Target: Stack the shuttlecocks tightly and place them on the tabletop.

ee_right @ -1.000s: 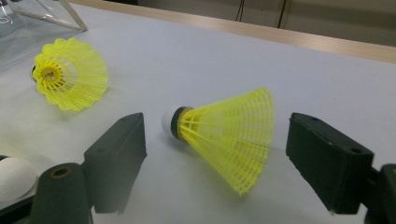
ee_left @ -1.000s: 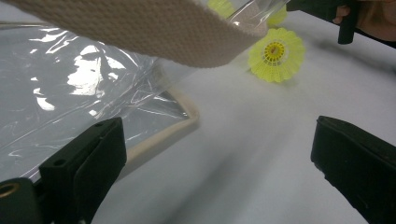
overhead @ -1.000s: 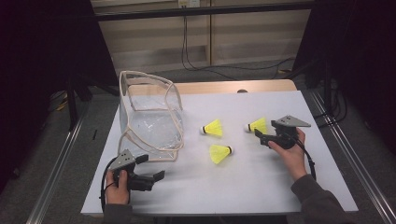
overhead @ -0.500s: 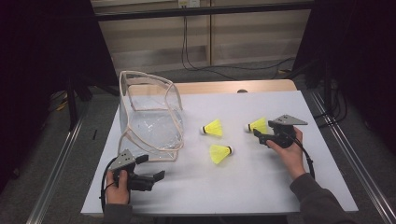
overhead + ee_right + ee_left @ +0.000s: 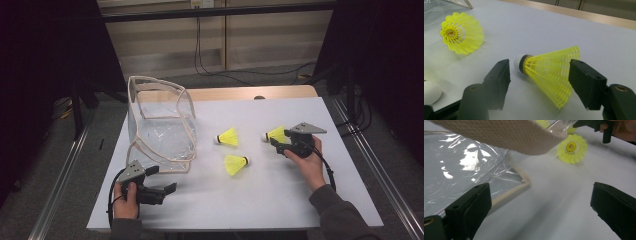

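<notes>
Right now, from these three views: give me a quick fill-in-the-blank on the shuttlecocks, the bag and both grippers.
1. The number of yellow shuttlecocks on the white table is ____.
2. The shuttlecock lying between the right gripper's jaws has a cork end coloured ____.
3. The clear plastic bag stands nearest the ____ gripper.
4. The left gripper holds nothing; its jaws are ____.

Missing words: three; white; left; open

No readable text

Nothing legible is showing anywhere; a tiny red mark is sitting inside the far yellow shuttlecock [image 5: 461, 32], but it is staying too small to read.
</notes>
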Available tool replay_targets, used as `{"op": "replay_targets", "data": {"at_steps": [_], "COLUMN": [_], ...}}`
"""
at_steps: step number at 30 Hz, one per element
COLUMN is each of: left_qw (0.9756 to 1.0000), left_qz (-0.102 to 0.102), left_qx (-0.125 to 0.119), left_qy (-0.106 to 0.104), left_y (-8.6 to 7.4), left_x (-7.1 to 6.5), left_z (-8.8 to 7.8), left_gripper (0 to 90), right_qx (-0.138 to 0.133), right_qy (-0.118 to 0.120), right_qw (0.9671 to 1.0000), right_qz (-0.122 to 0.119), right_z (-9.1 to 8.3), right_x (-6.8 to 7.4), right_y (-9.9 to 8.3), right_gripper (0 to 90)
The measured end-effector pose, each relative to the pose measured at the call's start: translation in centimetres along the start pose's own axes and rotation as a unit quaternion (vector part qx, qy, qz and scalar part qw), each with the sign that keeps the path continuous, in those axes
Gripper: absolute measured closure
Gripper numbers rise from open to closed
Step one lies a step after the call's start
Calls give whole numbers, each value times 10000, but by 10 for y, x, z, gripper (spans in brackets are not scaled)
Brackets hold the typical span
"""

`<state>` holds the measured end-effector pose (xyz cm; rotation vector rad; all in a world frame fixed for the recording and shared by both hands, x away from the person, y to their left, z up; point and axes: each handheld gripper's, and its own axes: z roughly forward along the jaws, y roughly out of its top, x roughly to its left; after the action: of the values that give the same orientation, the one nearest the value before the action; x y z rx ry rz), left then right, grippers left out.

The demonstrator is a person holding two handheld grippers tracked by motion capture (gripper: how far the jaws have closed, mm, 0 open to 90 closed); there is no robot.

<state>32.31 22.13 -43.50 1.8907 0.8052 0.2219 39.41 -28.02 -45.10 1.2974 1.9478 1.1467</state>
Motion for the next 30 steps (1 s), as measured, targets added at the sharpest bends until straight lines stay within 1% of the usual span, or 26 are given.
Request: {"op": "replay_targets", "data": {"at_steps": [6, 21, 28, 30], "left_qw": [10000, 10000, 10000, 10000], "left_qz": [-3, 10, 2, 1], "left_qx": [-2, -3, 9, 11], "left_qy": [1, 10, -2, 0], "left_y": [0, 0, 0, 0], "left_x": [0, 1, 0, 0], "left_z": [0, 0, 0, 0], "left_gripper": [36, 35, 35, 35], "right_qx": [17, 75, 93, 99], "right_qy": [-3, -5, -36, -12], "right_qw": [10000, 10000, 9999, 9999], "right_qz": [7, -9, 47, 55], "right_z": [1, 7, 7, 8], "right_x": [-2, -3, -5, -6], "right_y": [0, 1, 0, 1], "right_gripper": [372, 407, 434, 435]}}
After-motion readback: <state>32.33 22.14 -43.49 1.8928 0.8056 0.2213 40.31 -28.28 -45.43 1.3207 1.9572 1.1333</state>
